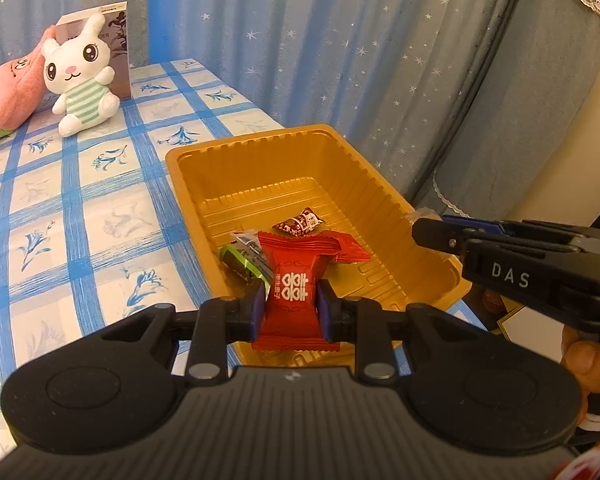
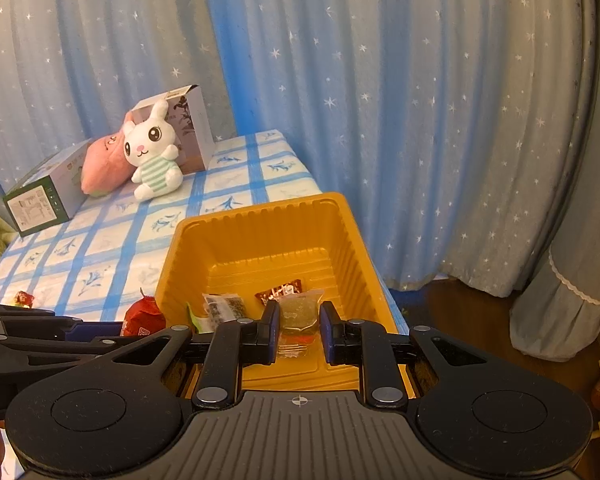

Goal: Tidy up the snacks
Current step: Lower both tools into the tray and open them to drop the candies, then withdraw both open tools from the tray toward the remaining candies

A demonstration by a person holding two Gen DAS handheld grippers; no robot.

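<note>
1. The left gripper [image 1: 290,306] is clamped on a red foil snack packet with white characters [image 1: 294,292], held above the near end of the gold plastic tray [image 1: 204,152].
2. The right gripper [image 2: 299,330] has a clear-wrapped greenish candy [image 2: 298,314] between its fingers; whether they pinch it I cannot tell.
3. On the tray floor lie a brown-wrapped candy [image 1: 300,222] toward 12 o'clock and a green-edged packet [image 1: 242,262] toward 9 o'clock.

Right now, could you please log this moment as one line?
left tool: shut on red candy packet | right tool: clear-wrapped snack between fingers | over gold tray
</note>
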